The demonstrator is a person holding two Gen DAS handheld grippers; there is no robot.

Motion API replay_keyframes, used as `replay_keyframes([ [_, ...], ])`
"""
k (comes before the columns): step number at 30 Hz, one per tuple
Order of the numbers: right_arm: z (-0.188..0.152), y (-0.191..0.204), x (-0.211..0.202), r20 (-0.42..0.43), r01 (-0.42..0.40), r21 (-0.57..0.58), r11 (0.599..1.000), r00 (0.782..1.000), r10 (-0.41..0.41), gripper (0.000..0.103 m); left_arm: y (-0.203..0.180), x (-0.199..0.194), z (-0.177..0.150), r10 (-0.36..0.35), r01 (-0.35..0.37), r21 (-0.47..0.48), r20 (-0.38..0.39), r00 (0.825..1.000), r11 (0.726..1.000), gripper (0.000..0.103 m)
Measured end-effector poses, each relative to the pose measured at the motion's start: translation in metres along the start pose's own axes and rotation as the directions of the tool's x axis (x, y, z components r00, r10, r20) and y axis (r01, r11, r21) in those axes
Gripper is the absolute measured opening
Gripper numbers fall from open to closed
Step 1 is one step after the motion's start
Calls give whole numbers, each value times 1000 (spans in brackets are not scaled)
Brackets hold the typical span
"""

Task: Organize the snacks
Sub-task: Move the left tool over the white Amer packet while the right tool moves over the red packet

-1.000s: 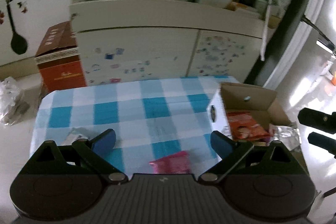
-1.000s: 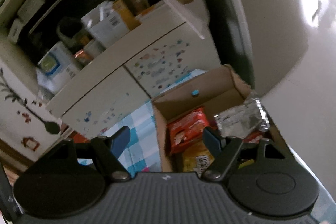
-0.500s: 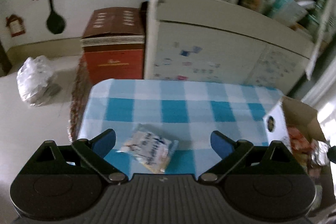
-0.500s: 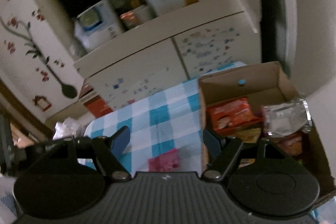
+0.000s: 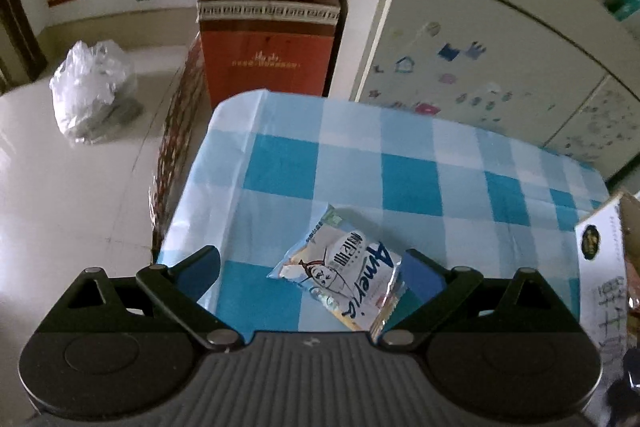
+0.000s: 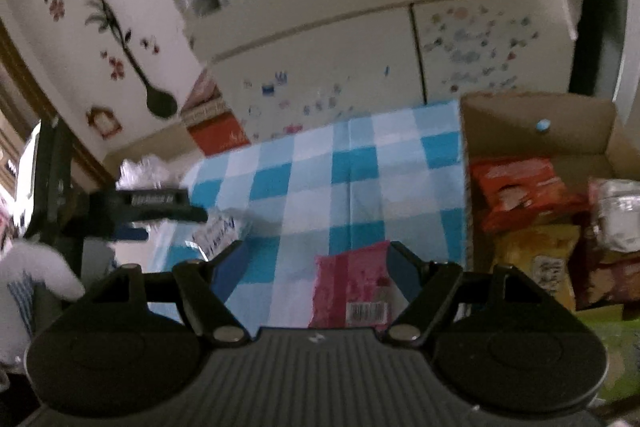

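Both grippers gape empty, and the left gripper (image 5: 310, 273), off-centre over the white Ameris snack packet (image 5: 340, 277), risks pinching only its crinkly edge while the right gripper (image 6: 312, 267) hangs over the pink packet (image 6: 352, 283).

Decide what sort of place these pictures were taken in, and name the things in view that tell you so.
Most likely a lived-in home, perhaps a kitchen or dining corner: a blue checked tablecloth, a pale cupboard dotted with stickers below cluttered shelves, a flower-and-spoon wall decal, and a cardboard box of snacks.

We read "Ameris" in blue letters on the white snack packet (image 5: 340, 281). Print on the red-brown carton (image 5: 269, 23) and the pink packet's (image 6: 352, 283) barcode remains illegible.
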State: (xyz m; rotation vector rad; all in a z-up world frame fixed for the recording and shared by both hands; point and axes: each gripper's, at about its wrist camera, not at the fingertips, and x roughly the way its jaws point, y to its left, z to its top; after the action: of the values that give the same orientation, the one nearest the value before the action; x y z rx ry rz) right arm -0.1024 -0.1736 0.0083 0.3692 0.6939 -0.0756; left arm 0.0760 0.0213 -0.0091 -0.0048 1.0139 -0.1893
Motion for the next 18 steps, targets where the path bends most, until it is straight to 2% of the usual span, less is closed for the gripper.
replay_keyframes([
  [8,-12,13,34,-75,29,-71,997,997,-35,77,-12,25,5,-14,13,-37,-21,1000,999,99],
  [15,-18,12,54,-105,100,-47,994,989,-104,77,-14,44,5,49,-51,-56,-41,998,997,99],
  [18,-21,15,63,-125,128,-64,990,983,-135,77,-14,48,2,51,-53,-41,-48,997,998,102],
])
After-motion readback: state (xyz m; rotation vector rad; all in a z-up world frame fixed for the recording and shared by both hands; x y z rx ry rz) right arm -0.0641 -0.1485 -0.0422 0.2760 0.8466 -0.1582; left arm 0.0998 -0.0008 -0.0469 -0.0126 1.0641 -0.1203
